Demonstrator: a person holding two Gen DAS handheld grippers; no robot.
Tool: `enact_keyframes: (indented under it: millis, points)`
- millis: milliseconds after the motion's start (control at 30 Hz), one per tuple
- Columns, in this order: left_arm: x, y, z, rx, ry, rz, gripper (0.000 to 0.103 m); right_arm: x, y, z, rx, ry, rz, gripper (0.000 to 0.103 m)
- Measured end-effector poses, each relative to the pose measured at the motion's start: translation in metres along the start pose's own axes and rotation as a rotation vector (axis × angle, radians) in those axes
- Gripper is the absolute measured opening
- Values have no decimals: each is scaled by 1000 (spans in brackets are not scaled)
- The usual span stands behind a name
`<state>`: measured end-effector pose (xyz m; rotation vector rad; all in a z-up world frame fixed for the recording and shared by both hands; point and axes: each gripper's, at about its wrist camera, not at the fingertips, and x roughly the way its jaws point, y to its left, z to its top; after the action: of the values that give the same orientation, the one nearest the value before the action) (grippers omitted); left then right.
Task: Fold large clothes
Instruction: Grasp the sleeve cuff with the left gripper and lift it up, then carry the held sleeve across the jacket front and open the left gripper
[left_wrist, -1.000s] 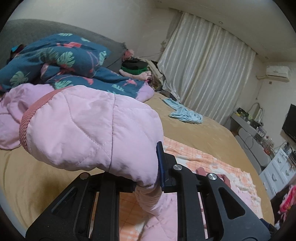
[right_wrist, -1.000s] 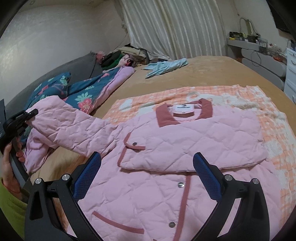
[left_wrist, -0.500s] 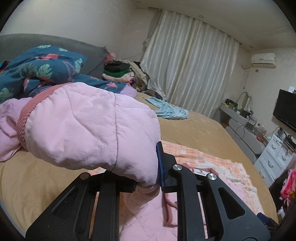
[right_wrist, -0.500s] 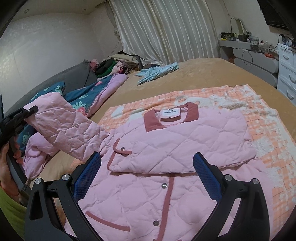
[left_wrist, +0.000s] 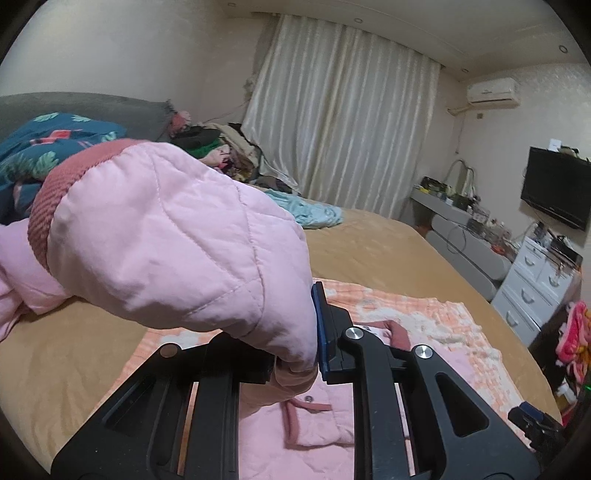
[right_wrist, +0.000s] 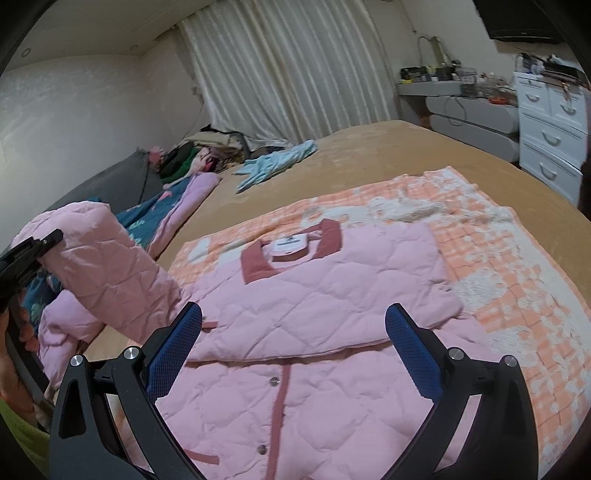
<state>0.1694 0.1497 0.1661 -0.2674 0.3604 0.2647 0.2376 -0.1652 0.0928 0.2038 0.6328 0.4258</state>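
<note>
The left gripper (left_wrist: 295, 354) is clamped on the sleeve (left_wrist: 173, 240) of a pink quilted jacket (right_wrist: 332, 295), with the fabric pinched between its jaws and the padded end of the sleeve bulging up over them, its darker ribbed cuff (left_wrist: 55, 199) turned to the left. From the right wrist view the same sleeve (right_wrist: 107, 266) is held up off the bed at the far left, rising from the jacket's shoulder to the left gripper (right_wrist: 29, 251). The right gripper (right_wrist: 293, 350) hangs over the front of the jacket with its two blue-padded fingers (right_wrist: 173, 350) spread wide and nothing between them. The jacket lies face up on an orange and white checked blanket (right_wrist: 498, 266) spread over the tan bed (right_wrist: 388, 155), its dark pink collar (right_wrist: 325, 240) toward the curtain (right_wrist: 288, 66) and its other sleeve folded across the chest. The row of snaps (right_wrist: 275, 380) runs down the dark pink front strip toward the camera. Beyond the jacket, a light blue garment (right_wrist: 277, 166) lies on the bed, and a dark blue flowered quilt (left_wrist: 44, 144) is heaped near the grey headboard (left_wrist: 92, 107). A white chest of drawers (right_wrist: 554, 129) stands at the right of the bed.
</note>
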Motion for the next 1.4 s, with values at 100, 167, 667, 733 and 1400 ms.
enact_keyframes:
  millis: [100,167,667,733,1400]
  points:
    - [4,-13,-4,19,8,-17,10,-3,-13,0,9,-12,-31,99]
    - [7,-21,-6,32,12,-25,10,-4,-19,-1,9,-16,-49,99]
    - [30,-91,-33,145,76,-112,10,-4,-72,-9,29,-41,-236,99]
    - [36,-102,-39,158,94,-134,10,-2,-78,-11,41,-35,-238,99]
    - [99,-184,-144,427,319,-185,11,7,-120,-23,145,-9,-241,99]
